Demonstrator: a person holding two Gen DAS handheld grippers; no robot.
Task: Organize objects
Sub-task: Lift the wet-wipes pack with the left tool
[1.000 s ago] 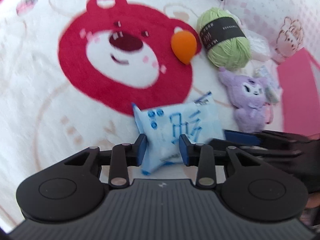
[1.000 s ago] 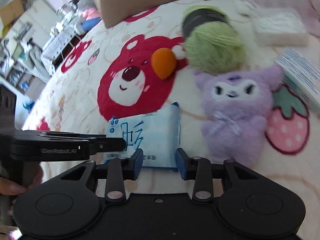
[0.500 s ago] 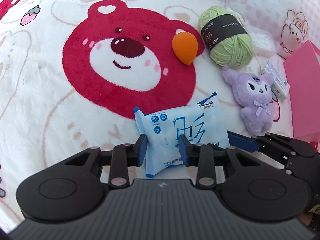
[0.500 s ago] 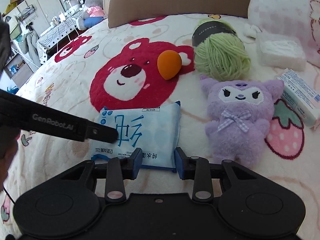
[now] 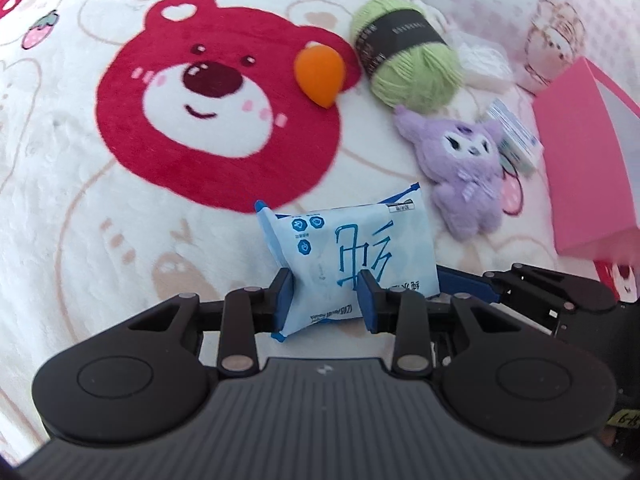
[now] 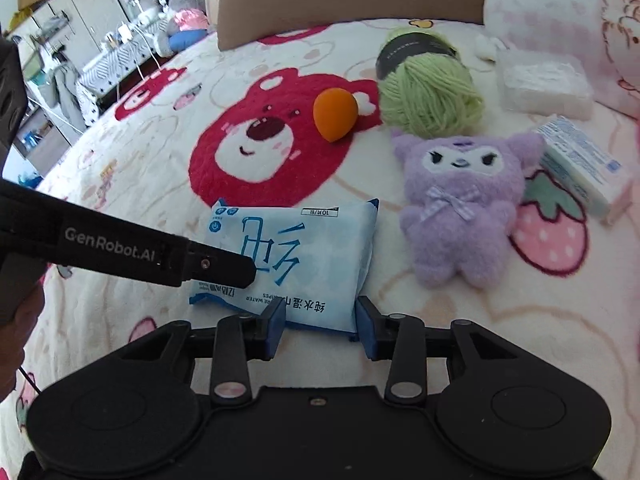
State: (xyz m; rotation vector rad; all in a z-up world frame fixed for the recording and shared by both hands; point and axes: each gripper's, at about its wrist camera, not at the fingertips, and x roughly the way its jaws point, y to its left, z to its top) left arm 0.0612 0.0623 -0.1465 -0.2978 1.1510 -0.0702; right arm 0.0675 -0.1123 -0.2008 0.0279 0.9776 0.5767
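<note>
My left claw (image 5: 325, 294) is clamped on the near left corner of the blue wet-wipes pack (image 5: 352, 256) — both blue pads press into its wrapper, and that end looks tilted up off the bear-print blanket (image 5: 120, 240).

In the right wrist view, the same pack (image 6: 296, 256) lies flat-side up straight ahead of my right claw (image 6: 320, 324). Its near right corner sits between the two pads. Those jaws have just been opening; they stand a little apart now, and I cannot tell whether either pad touches the wrapper.

Beyond the pack, an orange sponge (image 6: 335, 114) rests on the red bear's ear, touching the green yarn ball (image 6: 430, 92). The purple plush (image 6: 460, 208) lies just right of the pack, with a small white-and-blue box (image 6: 584, 168) at its far side. A pink box (image 5: 588, 160) stands farther right in the left view.
</note>
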